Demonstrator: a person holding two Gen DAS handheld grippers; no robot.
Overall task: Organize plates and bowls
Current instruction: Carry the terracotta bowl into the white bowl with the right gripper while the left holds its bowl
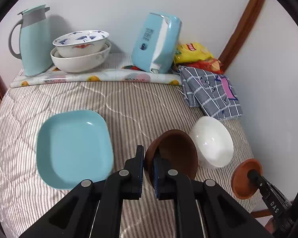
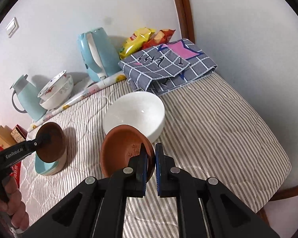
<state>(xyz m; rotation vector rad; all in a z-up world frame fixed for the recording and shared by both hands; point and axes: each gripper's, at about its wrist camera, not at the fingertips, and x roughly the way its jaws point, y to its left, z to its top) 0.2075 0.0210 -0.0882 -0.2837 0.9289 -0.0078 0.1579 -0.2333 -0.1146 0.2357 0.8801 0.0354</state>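
My left gripper [image 1: 149,158] is shut on the near rim of a dark brown bowl [image 1: 174,152], which hangs tilted above the striped cloth. A light blue square plate [image 1: 73,148] lies to its left, and a white bowl [image 1: 212,140] stands just beyond on the right. My right gripper [image 2: 151,154] is shut on the rim of a terracotta bowl [image 2: 125,150], lifted in front of the white bowl [image 2: 135,115]. In the right wrist view, the left gripper [image 2: 43,136] holds the brown bowl [image 2: 51,142] over the blue plate [image 2: 43,167]. The right gripper [image 1: 254,176] and its terracotta bowl [image 1: 246,178] show at the lower right of the left wrist view.
Along the back wall stand a light blue thermos jug [image 1: 33,41], two stacked patterned bowls [image 1: 81,49], a blue kettle [image 1: 157,41] and snack bags [image 1: 194,53]. A folded checked cloth [image 2: 168,65] lies at the far right. The table edge [image 2: 284,170] drops off on the right.
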